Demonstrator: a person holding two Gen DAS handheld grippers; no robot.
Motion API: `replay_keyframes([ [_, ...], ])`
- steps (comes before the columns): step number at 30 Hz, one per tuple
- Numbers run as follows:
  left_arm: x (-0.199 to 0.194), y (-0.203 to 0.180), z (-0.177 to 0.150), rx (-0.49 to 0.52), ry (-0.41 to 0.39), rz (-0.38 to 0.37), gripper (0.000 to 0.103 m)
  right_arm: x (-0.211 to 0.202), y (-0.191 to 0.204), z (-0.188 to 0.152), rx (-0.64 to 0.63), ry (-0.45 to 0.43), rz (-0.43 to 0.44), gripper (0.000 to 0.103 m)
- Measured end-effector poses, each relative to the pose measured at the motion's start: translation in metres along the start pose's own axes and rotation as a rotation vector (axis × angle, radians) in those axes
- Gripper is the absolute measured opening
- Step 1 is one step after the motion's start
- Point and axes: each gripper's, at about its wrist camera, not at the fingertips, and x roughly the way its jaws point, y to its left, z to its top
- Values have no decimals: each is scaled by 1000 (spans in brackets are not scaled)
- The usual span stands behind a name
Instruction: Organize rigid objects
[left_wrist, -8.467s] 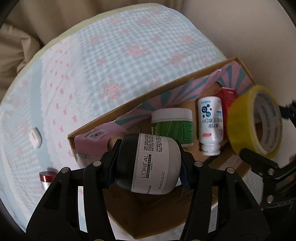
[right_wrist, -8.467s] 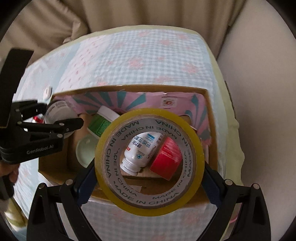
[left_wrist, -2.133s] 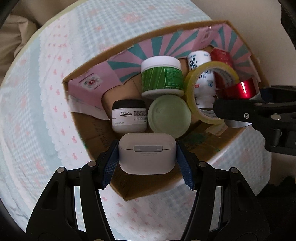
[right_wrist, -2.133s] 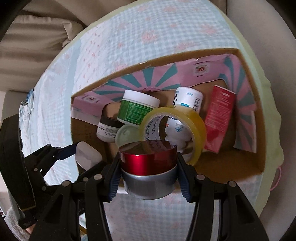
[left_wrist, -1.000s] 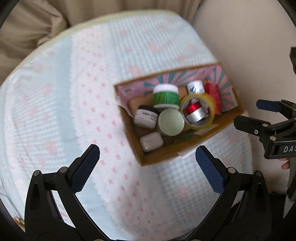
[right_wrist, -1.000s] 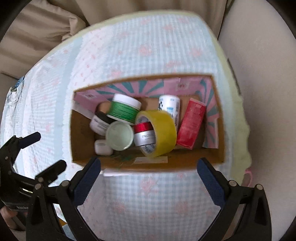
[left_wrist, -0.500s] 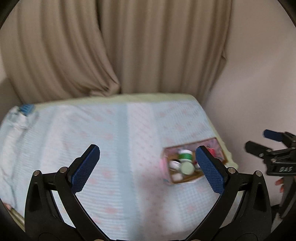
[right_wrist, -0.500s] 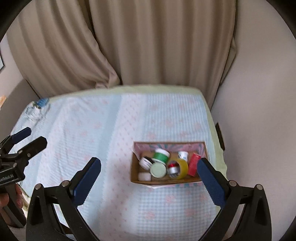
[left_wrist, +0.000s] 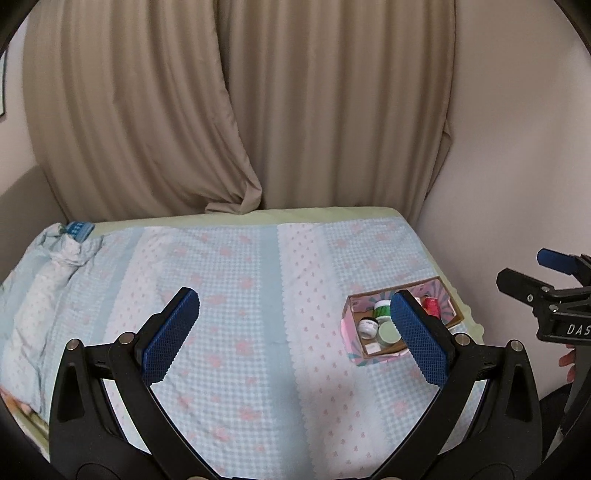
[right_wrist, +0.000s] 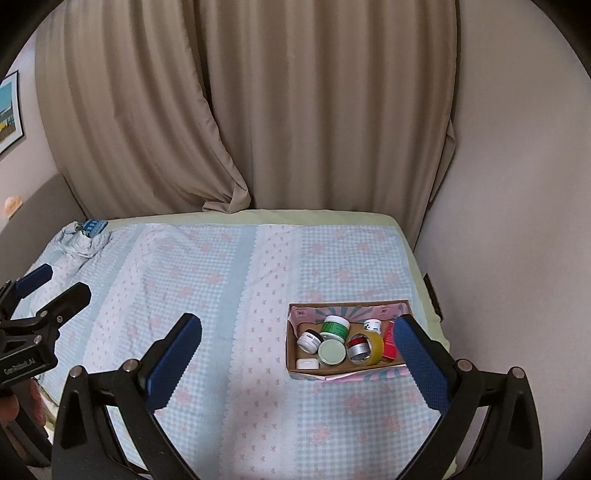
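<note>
A cardboard box (right_wrist: 295, 365) (left_wrist: 350, 341) with pink and teal flaps rests on the bed near its right edge. Inside it lie a green jar (right_wrist: 334, 328), a pale green lid (right_wrist: 331, 352), a small black-lidded jar (right_wrist: 309, 340), a white earbud case (right_wrist: 307, 364), a yellow tape roll (right_wrist: 376, 346) ringing a red-and-silver tin (right_wrist: 357, 347), a white bottle (right_wrist: 372, 325) and a red carton (right_wrist: 389, 342). My left gripper (left_wrist: 295, 332) is open and empty, high above the bed. My right gripper (right_wrist: 297, 349) is open and empty too, well back from the box.
The bed (right_wrist: 221, 280) wears a blue checked sheet with pink flowers. Beige curtains (right_wrist: 295, 110) hang behind it and a pale wall (right_wrist: 517, 221) runs along its right side. Bunched bedding (right_wrist: 79, 240) sits at the far left corner. A hand (left_wrist: 567, 363) holds the other gripper.
Both grippers let go of their objects into the box, opened wide and pulled far back and up. The box now looks small in both views.
</note>
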Motion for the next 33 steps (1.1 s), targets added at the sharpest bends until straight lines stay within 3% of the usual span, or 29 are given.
replay_keyframes([
  [15,-20,9,-8,-31,-17,23,103,-16,11,-2,-17,-40,-2,103],
  [33,-16,4,-3,-21,-18,33,103,-12,1,1,0,-46,1,103],
])
